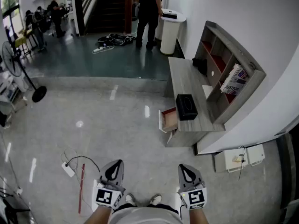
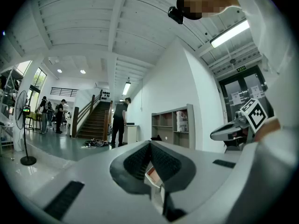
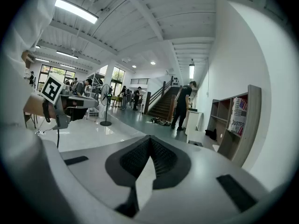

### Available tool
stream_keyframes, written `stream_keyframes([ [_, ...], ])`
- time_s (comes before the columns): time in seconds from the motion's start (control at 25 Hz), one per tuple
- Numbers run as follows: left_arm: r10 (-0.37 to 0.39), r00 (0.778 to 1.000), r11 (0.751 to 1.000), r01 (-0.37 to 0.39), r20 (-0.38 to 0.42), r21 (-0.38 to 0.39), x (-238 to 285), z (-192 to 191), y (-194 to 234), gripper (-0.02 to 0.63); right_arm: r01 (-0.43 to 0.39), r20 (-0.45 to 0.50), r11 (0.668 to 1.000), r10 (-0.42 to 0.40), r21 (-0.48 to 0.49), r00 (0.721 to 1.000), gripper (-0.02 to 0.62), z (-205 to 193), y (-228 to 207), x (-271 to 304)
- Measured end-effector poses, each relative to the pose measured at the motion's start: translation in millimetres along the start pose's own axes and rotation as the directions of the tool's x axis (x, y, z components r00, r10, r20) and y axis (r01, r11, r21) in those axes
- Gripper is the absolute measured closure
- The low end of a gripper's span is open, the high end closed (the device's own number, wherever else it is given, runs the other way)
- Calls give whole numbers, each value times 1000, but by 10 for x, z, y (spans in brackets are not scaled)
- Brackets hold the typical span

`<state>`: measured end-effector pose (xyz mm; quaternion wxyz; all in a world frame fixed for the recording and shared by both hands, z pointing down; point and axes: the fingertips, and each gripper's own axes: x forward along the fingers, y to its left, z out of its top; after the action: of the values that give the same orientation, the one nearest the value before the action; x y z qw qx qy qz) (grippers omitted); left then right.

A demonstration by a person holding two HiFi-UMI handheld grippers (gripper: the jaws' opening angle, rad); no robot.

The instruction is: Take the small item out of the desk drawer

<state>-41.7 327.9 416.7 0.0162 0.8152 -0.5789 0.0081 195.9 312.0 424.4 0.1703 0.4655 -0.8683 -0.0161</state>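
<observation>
Head view, with both gripper views. The left tongs [image 1: 116,164] and the right tongs [image 1: 185,168] are held low and level over the floor [image 1: 117,120]. Each pair has its jaws brought together at the tips with nothing between them. The desk [image 1: 184,73] stands well ahead of both pairs, slightly nearer the line of the right pair, so neither is within reach of it. The drawer [image 1: 168,120] stands pulled out from the desk's near end toward the tongs and shows a reddish interior. A black box [image 1: 186,106] rests on the desk top just beyond and to the right of the drawer. A shelf unit [image 1: 229,71] holding printed matter [image 1: 235,80] rises farther right. The small item is presumably inside the open drawer, but at this range it cannot be made out in any view, so its form is unknown. Judged from the task wording and the shallow drawer, it is probably light and easy to lift with one pair. Its stiffness, slipperiness and fragility cannot be judged. The likeliest hold is from above, across its narrowest width and near its middle, because the drawer walls would crowd a sideways approach. The working pair, probably the right, would first need its jaws parted.
</observation>
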Motion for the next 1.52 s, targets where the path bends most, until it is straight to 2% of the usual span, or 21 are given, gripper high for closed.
stream_keyframes([
  [0.32, -11, 1000, 1000, 11, -2, -14, -5, 9, 102, 589, -4, -10, 1000, 4, -11, 1000, 574, 19, 111, 102],
  [0.56, -19, 1000, 999, 18, -4, -31, -65, -37, 280, 588, -72, -16, 997, 73, 17, 997, 573, 47, 366, 266],
  [1.08, -66, 998, 996, 66, -12, -64, -186, -225, 783, 588, -20, -61, 999, 23, 37, 998, 572, -11, 818, 527],
  [1.28, -88, 996, 994, 86, -31, -60, 83, -303, 835, 588, 1, -74, 998, 3, 56, 997, 572, -63, 631, 771],
  [1.52, -58, 996, 997, 55, -62, -49, 728, -393, 1058, 588, -11, -77, 997, 17, 78, 997, 572, -176, 145, 1473],
])
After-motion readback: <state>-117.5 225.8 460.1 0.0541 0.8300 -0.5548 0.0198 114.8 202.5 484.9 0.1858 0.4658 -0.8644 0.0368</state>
